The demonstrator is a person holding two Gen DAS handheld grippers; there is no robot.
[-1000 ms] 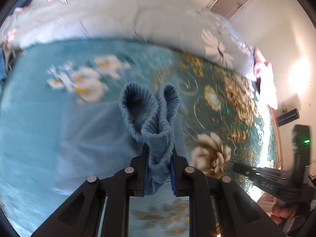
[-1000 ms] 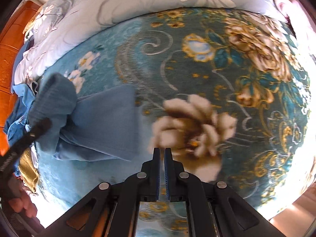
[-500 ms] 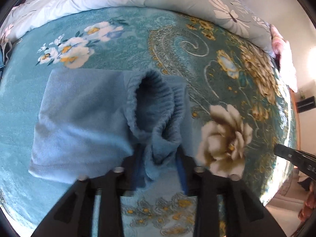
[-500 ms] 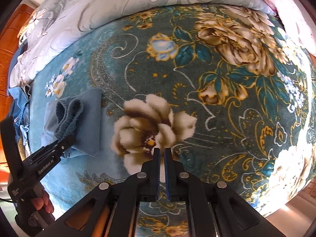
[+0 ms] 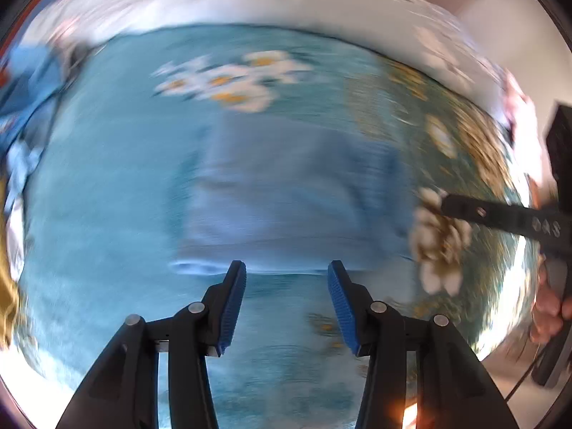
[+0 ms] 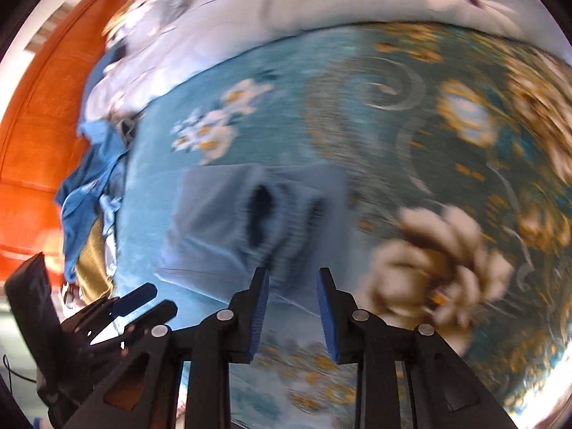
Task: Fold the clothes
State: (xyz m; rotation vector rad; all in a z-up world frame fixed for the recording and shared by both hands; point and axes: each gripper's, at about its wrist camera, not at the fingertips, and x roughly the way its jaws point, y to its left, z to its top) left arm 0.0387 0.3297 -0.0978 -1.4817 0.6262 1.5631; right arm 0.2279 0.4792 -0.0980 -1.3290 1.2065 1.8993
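Spread over the bed is a teal flowered blanket, and on it lies the folded blue sweater, its ribbed cuff on top. We judge it soft, light and floppy, best taken at a folded edge. The left gripper, clamped on the cuff a second ago, has just opened and stands empty, fingers apart. The right gripper has just opened too, apparently empty.

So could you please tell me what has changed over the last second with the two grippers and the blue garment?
The left gripper has just opened and let go of the garment, which now lies folded on the blanket. The right gripper, shut before, has just opened too, empty, and now faces the garment. The clothes pile stayed put.
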